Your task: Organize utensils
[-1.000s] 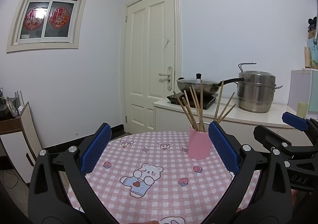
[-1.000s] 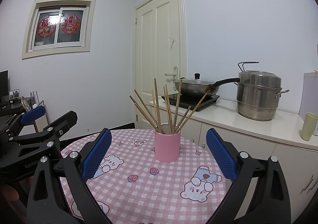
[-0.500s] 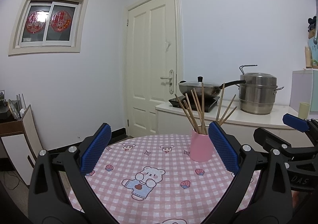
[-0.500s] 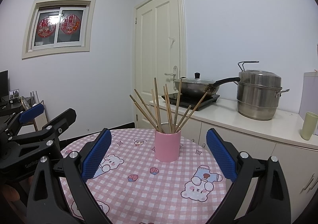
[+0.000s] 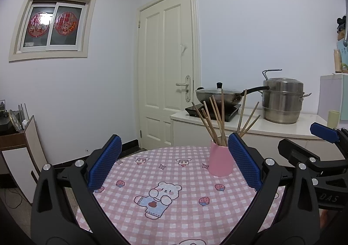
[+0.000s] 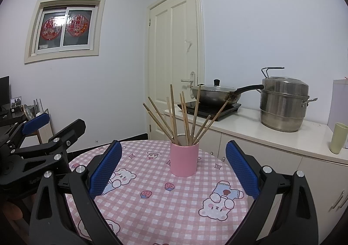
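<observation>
A pink cup [image 5: 220,161] [image 6: 184,159] stands upright on the round table with the pink checked cloth [image 5: 174,197] [image 6: 165,199]. Several wooden chopsticks [image 5: 217,119] [image 6: 184,119] stand in it, fanned out. My left gripper [image 5: 174,162] is open and empty, held above the table's near side, with the cup just inside its right finger. My right gripper [image 6: 173,164] is open and empty, with the cup centred beyond its fingers. Each gripper shows at the edge of the other's view: the right one [image 5: 322,158] and the left one [image 6: 32,143].
A white counter [image 6: 261,134] behind the table carries an induction hob with a lidded wok [image 6: 217,95], a steel steamer pot [image 6: 282,106] and a pale green cup [image 6: 337,140]. A closed door [image 5: 167,67] is behind. A low cabinet [image 5: 19,149] stands at the left wall.
The left gripper's view has risen and drawn back slightly, so the cup sits lower and farther. The right gripper has barely moved. Both stay open.
</observation>
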A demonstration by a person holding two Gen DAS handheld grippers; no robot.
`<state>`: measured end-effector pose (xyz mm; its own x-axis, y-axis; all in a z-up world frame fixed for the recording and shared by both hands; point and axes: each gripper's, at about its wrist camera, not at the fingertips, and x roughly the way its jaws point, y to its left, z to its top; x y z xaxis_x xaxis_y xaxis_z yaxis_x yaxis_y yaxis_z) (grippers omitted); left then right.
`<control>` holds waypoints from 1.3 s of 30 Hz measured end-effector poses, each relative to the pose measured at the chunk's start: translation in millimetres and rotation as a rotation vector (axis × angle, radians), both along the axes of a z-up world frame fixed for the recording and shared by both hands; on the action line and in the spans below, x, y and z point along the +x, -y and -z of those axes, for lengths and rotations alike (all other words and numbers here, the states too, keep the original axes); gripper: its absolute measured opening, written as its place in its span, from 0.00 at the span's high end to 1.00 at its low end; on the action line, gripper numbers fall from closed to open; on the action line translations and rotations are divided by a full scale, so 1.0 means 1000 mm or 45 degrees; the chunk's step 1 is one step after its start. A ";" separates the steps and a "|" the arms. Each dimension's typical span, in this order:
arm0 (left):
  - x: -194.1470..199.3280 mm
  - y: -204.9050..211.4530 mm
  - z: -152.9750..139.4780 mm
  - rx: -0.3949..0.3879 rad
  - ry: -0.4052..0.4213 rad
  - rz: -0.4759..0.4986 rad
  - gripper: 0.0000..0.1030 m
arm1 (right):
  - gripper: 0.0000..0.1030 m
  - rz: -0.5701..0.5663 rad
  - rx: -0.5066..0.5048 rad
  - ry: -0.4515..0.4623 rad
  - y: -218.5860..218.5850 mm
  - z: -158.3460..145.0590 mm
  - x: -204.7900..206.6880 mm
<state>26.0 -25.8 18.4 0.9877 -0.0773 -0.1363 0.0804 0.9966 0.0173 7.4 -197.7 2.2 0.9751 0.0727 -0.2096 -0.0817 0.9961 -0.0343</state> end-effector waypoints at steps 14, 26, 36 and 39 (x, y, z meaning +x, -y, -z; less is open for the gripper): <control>0.001 0.001 0.000 0.001 0.003 -0.001 0.06 | 0.10 -0.003 0.001 0.000 -0.001 0.000 0.002; 0.002 0.000 -0.001 -0.003 0.000 0.004 0.06 | 0.10 -0.002 0.001 0.000 -0.001 0.000 0.003; 0.002 0.000 -0.001 -0.004 -0.004 0.000 0.06 | 0.10 -0.006 -0.001 -0.008 -0.002 -0.001 0.003; 0.002 0.000 -0.001 -0.003 -0.005 0.000 0.06 | 0.10 -0.004 -0.001 -0.010 -0.002 -0.001 0.003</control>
